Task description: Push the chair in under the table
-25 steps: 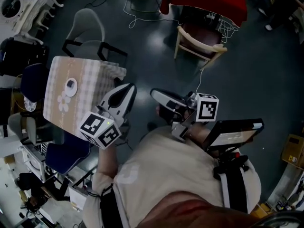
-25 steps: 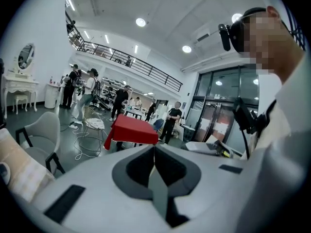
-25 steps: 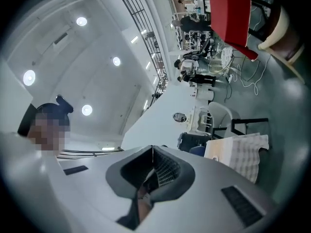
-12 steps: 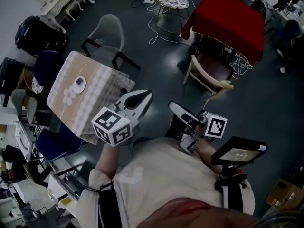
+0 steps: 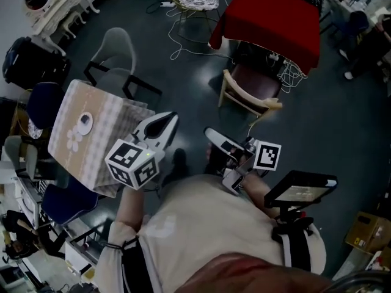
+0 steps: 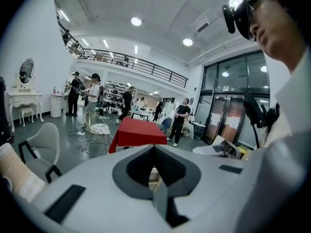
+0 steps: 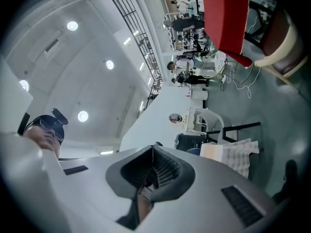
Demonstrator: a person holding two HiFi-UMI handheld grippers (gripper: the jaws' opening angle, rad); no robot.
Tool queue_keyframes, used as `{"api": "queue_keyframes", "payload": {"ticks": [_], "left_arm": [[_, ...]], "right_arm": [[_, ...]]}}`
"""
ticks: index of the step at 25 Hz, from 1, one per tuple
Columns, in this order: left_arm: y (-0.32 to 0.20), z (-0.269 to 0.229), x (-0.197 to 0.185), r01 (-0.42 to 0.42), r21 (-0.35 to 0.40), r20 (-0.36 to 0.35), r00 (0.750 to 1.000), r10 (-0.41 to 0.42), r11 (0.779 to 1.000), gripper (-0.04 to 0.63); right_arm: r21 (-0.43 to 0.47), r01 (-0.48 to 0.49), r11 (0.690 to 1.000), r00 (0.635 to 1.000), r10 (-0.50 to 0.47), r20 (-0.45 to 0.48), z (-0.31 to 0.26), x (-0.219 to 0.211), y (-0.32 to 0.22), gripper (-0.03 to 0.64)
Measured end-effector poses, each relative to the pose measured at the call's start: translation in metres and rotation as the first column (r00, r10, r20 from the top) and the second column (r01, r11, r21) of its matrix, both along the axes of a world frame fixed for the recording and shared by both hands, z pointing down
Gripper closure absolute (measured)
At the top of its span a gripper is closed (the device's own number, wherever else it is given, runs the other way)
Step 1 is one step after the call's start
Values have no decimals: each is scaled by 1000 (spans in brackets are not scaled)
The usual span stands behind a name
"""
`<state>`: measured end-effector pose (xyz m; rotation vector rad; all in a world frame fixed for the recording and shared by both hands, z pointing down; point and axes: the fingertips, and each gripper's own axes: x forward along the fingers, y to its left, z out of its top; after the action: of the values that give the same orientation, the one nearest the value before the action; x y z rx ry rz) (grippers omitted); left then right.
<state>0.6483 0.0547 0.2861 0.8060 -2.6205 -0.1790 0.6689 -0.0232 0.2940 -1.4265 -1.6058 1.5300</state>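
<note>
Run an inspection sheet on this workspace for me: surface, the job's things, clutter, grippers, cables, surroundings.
Surface: dark glossy floor.
Job's things: wooden chair stands pulled out from the red-clothed table, not yet pushed in.
Clutter: checked-cloth table carrying a small plate; grey armchair beside it.
Grippers: left gripper and right gripper both have their jaws shut, nothing between them, short of the chair.
Cables: white cables looped on the floor, more by the chair.
Surroundings: white dressing table, cardboard box, people standing farther back.
</note>
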Motion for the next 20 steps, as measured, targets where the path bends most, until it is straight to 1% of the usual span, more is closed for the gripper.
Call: {"api": "queue_keyframes", "payload": {"ticks": [3,7,11,13,16,18,20], "left_arm": [[-6,10,-16,-26,6,-9,1000,26,1000,588],[-14,17,-48,-69,39,-14,997,70,997,588],[-12,19,-73,-136,60,-3,991,136,989,588],[4,20,-83,-153,73,4,988,153,986,588],[42,20,-104,-140,104,17,990,139,985,588],[63,21,-120,-129,123,12,992,128,984,588],[79,25,-134,-129,137,2,992,130,982,588]], "right_arm": [[18,-48,999,999,48,-20,8,-12,-12,605],[46,-128,991,991,130,-39,13,-36,-28,606],[67,-192,979,978,197,-65,19,-56,-25,604],[81,-213,974,972,219,-79,24,-66,-7,605],[115,-221,968,969,232,-89,28,-84,27,604],[139,-224,965,965,239,-103,30,-99,45,604],[152,-237,960,956,258,-138,35,-113,57,604]]}}
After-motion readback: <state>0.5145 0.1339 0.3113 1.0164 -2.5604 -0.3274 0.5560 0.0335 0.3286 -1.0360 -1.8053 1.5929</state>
